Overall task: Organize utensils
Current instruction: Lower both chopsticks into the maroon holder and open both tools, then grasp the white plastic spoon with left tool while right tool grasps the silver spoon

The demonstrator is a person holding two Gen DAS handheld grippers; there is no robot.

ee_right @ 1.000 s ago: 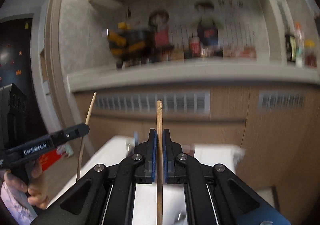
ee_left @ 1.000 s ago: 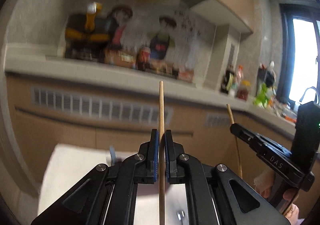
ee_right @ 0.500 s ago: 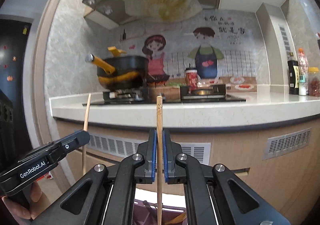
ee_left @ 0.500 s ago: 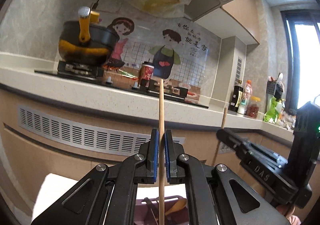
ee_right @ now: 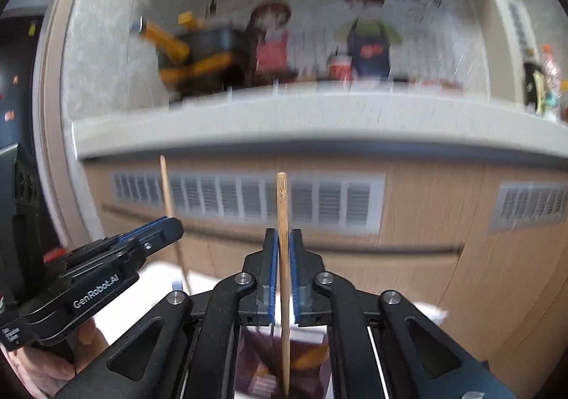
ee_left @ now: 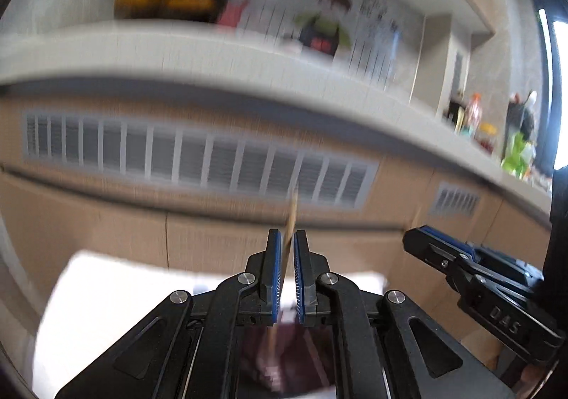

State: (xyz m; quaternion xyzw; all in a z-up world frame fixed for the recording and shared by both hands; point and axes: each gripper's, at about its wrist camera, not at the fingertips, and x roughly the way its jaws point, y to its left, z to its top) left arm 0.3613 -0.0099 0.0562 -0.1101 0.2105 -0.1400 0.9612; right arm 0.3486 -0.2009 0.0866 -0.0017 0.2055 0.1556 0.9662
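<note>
My left gripper (ee_left: pixel 287 239) has its jaws slightly parted, with a wooden chopstick (ee_left: pixel 291 212) standing between them, tilted and blurred, its lower end over a dark purple container (ee_left: pixel 284 360). My right gripper (ee_right: pixel 283 237) also has its jaws slightly parted around an upright wooden chopstick (ee_right: pixel 283 221) whose lower end reaches into the same purple container (ee_right: pixel 262 363). The left gripper also shows in the right wrist view (ee_right: pixel 167 225) with its chopstick (ee_right: pixel 167 185). The right gripper shows at the right of the left wrist view (ee_left: pixel 419 239).
The container rests on a white cloth (ee_left: pixel 106 292). Behind is a kitchen counter (ee_right: pixel 319 122) with vented wooden cabinet fronts (ee_left: pixel 198 164), a black and yellow pot (ee_right: pixel 198 50), bottles (ee_left: pixel 475 114) and a cartoon wall tile (ee_right: pixel 369 29).
Both cameras have tipped downward and the view is blurred. Both grippers have loosened their jaws. The left chopstick has slid down and now leans; the right one stands lower between the pads.
</note>
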